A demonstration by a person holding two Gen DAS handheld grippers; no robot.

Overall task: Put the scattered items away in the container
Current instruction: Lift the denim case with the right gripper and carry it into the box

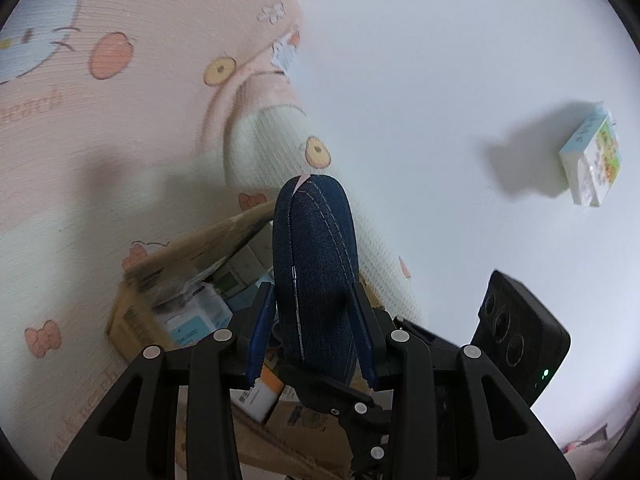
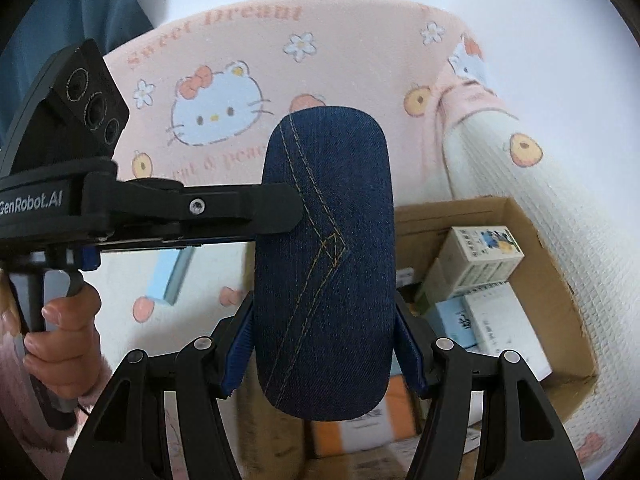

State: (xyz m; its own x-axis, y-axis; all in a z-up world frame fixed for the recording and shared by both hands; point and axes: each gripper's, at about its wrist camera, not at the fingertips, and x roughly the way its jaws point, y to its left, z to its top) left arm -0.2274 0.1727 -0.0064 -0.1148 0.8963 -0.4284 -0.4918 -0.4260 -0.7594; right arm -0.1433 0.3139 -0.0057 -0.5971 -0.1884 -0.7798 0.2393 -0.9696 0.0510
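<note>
Denim glasses case (image 2: 324, 264) clamped by both my grippers at once, above the open cardboard box (image 2: 560, 280).

From my right gripper (image 2: 324, 344) I see its blue pads pressed on the case's two long sides, while my left gripper (image 1: 316, 320) clamps the same case edge-on, its finger crossing from the left in the right wrist view. Small cartons already crowd the box's right half, and the near wall sits just beneath the case's lower end. A pink cartoon-cat blanket (image 2: 240, 80) wraps round the box's far and right edges. Out on the white surface, one small carton (image 1: 592, 160) lies well apart with bare room all around it.
</note>
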